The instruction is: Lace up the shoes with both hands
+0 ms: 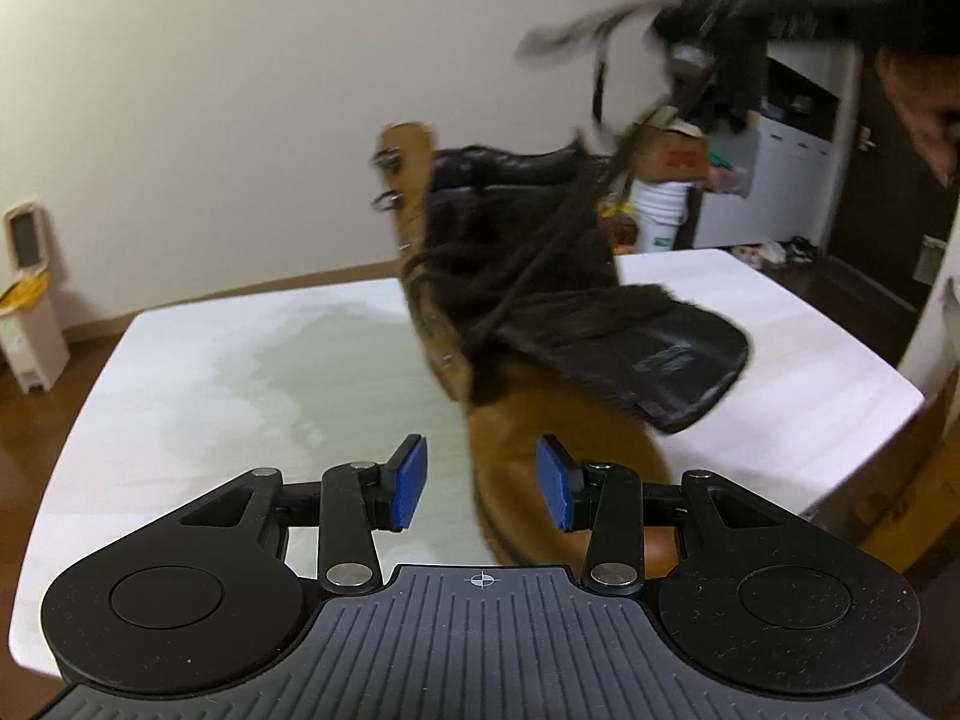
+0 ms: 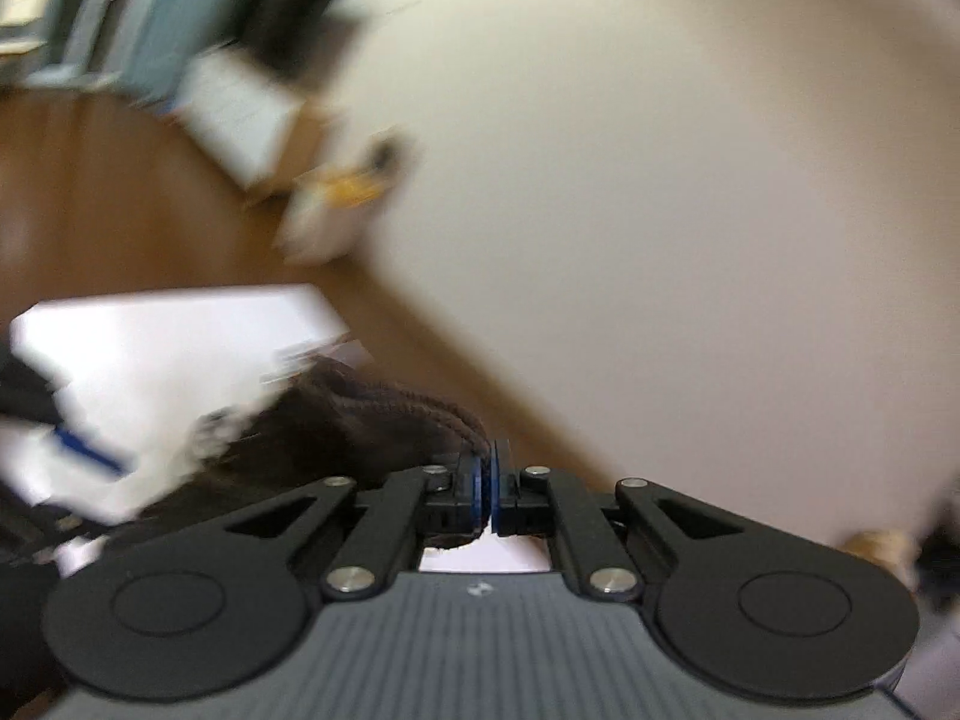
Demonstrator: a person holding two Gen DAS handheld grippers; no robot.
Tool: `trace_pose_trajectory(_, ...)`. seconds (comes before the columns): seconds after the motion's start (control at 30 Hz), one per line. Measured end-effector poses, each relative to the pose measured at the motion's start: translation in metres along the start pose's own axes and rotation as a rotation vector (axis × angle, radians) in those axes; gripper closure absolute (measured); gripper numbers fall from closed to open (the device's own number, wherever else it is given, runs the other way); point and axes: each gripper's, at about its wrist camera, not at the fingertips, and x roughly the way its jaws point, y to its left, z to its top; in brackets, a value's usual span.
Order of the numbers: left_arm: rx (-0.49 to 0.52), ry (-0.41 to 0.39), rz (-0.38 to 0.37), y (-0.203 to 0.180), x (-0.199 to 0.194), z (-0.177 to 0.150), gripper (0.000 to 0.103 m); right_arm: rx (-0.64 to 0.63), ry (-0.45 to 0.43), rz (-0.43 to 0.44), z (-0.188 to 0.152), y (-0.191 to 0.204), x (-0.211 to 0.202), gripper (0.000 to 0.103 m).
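Observation:
A tan boot [image 1: 528,438] stands on the white table [image 1: 240,360], its dark tongue [image 1: 648,354] folded out to the right. My left gripper [image 1: 480,480] is open, its blue pads on either side of the boot's lower front and not touching it. A dark brown lace [image 1: 600,204] runs from the boot up to my right gripper [image 1: 684,60], blurred at the upper right. In the right wrist view my right gripper [image 2: 487,480] is shut on the brown lace [image 2: 420,408], which trails down to the left.
A white bin with a yellow bag [image 1: 30,294] stands on the wooden floor at left. A white bucket [image 1: 660,210] and boxes sit behind the table. A person's hand [image 1: 924,114] shows at the right edge. The table's edges are close on both sides.

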Motion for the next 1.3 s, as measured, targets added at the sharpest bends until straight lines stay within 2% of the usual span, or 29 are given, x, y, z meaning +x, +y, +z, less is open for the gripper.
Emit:
trace_pose_trajectory(0.1,0.024,0.005,-0.006,-0.01,0.002,0.002,0.06,0.087,-0.053,-0.189,-0.017,-0.04,-0.034,0.1)
trace_pose_trajectory(0.2,0.031,0.007,-0.01,-0.017,0.003,0.003,0.06,0.124,-0.051,-0.344,-0.042,-0.068,-0.051,0.1)
trace_pose_trajectory(0.27,0.038,0.005,-0.013,-0.022,0.006,0.002,0.06,0.171,-0.014,-0.355,-0.063,-0.084,-0.051,0.1)
trace_pose_trajectory(0.37,0.032,0.007,-0.017,-0.025,0.008,0.003,0.06,0.232,0.077,-0.285,-0.097,-0.087,-0.033,0.1)
trace_pose_trajectory(0.5,0.031,0.008,-0.013,-0.027,0.009,0.005,0.06,0.3,0.213,-0.143,-0.148,-0.067,0.008,0.099)
trace_pose_trajectory(0.57,0.039,0.012,-0.012,-0.029,0.01,0.005,0.06,0.274,0.315,-0.05,-0.171,-0.042,0.033,0.084)
trace_pose_trajectory(0.6,0.044,0.014,-0.014,-0.029,0.011,0.005,0.06,0.264,0.349,-0.01,-0.176,-0.032,0.041,0.083)
trace_pose_trajectory(0.67,0.051,0.021,-0.013,-0.028,0.015,0.007,0.06,0.265,0.349,0.062,-0.178,-0.014,0.048,0.08)
trace_pose_trajectory(0.8,0.047,0.029,-0.022,-0.028,0.016,0.007,0.06,0.306,0.248,0.301,-0.163,0.025,0.048,0.076)
trace_pose_trajectory(0.9,0.049,0.024,-0.023,-0.03,0.016,0.008,0.06,0.294,0.213,0.427,-0.16,0.035,0.059,0.075)
trace_pose_trajectory(1.1,0.071,0.026,-0.016,-0.033,0.016,0.009,0.06,0.267,0.162,0.474,-0.16,0.059,0.078,0.075)
trace_pose_trajectory(1.17,0.072,0.029,-0.015,-0.032,0.017,0.008,0.06,0.27,0.156,0.462,-0.157,0.056,0.082,0.076)
trace_pose_trajectory(1.2,0.07,0.03,-0.015,-0.032,0.017,0.008,0.06,0.28,0.153,0.449,-0.159,0.052,0.085,0.079)
trace_pose_trajectory(1.23,0.068,0.029,-0.015,-0.031,0.017,0.008,0.06,0.305,0.151,0.427,-0.163,0.045,0.086,0.097)
trace_pose_trajectory(1.3,0.065,0.025,-0.016,-0.031,0.016,0.008,0.06,0.342,0.154,0.373,-0.17,0.032,0.087,0.097)
